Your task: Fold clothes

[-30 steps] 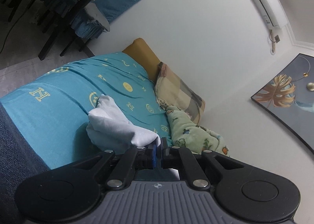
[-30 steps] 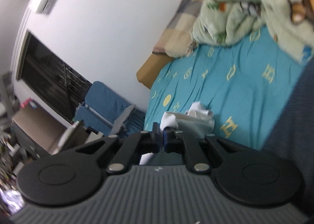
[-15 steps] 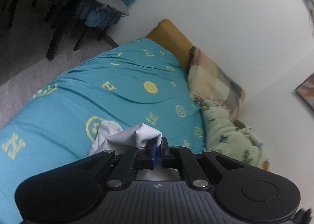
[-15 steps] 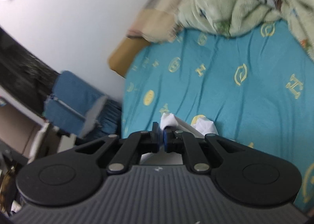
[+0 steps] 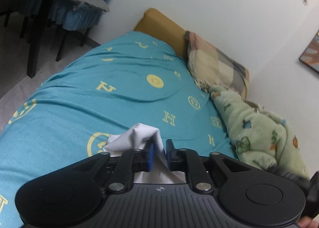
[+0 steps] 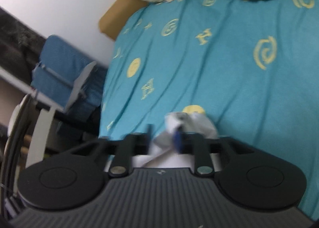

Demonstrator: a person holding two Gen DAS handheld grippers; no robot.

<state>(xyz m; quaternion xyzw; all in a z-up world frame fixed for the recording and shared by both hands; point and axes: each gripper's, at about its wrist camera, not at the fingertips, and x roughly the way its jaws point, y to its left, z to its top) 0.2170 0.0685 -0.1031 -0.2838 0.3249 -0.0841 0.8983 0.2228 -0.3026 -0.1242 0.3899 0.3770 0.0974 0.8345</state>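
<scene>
A white garment lies bunched on the teal bedsheet, right in front of both grippers. My left gripper stands open, its jaws a little apart with a fold of the white cloth between them. In the right wrist view the white garment shows again, blurred. My right gripper is open wider, with cloth lying between the fingers and against the right blue pad. Most of the garment is hidden under the gripper bodies.
A checked pillow and a green patterned blanket lie at the bed's far side by the white wall. A brown headboard cushion sits behind. Blue-covered chairs and a dark table stand on the floor left of the bed.
Both grippers have come down toward the bed and opened; a second ago both were shut on the white garment. The garment now rests on the sheet.
</scene>
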